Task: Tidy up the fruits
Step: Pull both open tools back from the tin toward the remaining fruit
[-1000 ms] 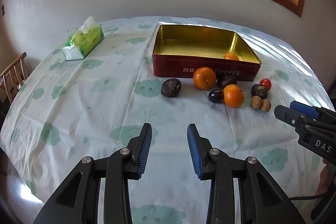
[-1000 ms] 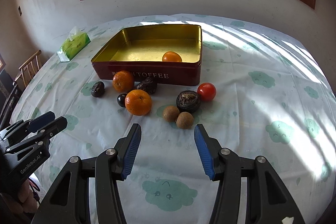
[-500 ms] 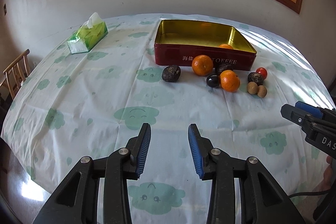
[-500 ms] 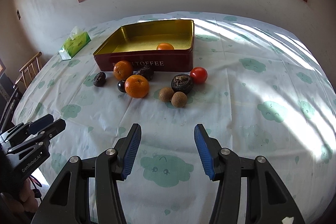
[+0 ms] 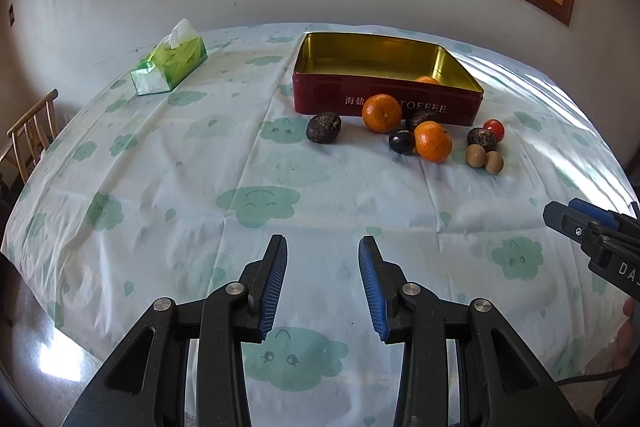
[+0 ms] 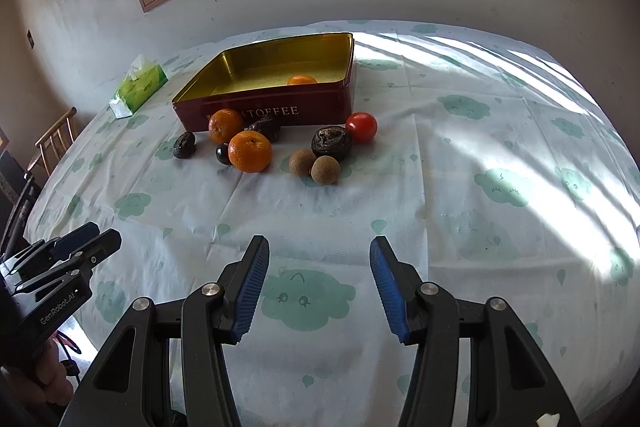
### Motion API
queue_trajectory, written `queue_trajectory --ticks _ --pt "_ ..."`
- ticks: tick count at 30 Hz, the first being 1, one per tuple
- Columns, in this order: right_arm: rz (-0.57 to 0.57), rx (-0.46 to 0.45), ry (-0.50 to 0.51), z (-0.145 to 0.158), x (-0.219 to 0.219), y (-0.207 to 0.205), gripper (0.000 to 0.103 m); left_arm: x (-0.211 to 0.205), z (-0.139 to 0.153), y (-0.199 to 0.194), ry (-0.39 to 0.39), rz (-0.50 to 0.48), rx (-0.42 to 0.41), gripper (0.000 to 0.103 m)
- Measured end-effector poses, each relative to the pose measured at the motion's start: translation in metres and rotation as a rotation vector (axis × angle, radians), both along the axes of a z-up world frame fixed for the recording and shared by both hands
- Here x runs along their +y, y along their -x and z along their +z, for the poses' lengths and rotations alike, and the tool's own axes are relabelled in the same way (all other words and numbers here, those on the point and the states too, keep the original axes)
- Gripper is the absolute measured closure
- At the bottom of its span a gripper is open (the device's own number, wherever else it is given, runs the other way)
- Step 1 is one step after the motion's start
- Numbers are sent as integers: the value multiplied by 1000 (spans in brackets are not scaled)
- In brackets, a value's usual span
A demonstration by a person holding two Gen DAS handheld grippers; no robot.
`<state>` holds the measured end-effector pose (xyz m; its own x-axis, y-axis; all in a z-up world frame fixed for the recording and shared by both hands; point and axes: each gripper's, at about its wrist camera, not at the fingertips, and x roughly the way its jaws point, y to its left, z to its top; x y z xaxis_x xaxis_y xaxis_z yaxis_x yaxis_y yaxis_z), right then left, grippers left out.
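Observation:
A red toffee tin with a gold inside stands open on the cloth and holds one orange. In front of it lie two more oranges, several dark wrinkled fruits, a small black round fruit, a red tomato and two brown round fruits. My left gripper and right gripper both stand open with nothing between their blue pads, well short of the fruit, near the table's front edge.
A green tissue box sits at the far left of the round table, whose cloth has a cloud print. A wooden chair stands beyond the left edge. A wall with a window lies behind the table.
Both grippers have drawn back from the fruit toward the table's front edge, so the tin and fruit look smaller and farther off. Neither gripper's opening visibly changed.

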<state>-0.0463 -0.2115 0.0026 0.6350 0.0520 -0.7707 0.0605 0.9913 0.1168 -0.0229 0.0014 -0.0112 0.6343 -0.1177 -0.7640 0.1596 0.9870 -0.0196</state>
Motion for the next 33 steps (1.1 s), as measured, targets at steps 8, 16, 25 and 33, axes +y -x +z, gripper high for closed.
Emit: queue_trajectory --ticks 8,16,25,33 --pt "-3 -18 8 1 0 11 53 3 -1 8 5 9 -5 64" --pt "-16 -37 21 5 -4 19 53 9 -1 10 15 20 -5 64" --pt "1 -19 51 -2 -3 8 53 17 -12 -1 16 42 20 64" --pt "23 17 54 -17 -2 -19 53 21 -21 -18 1 56 35 64"
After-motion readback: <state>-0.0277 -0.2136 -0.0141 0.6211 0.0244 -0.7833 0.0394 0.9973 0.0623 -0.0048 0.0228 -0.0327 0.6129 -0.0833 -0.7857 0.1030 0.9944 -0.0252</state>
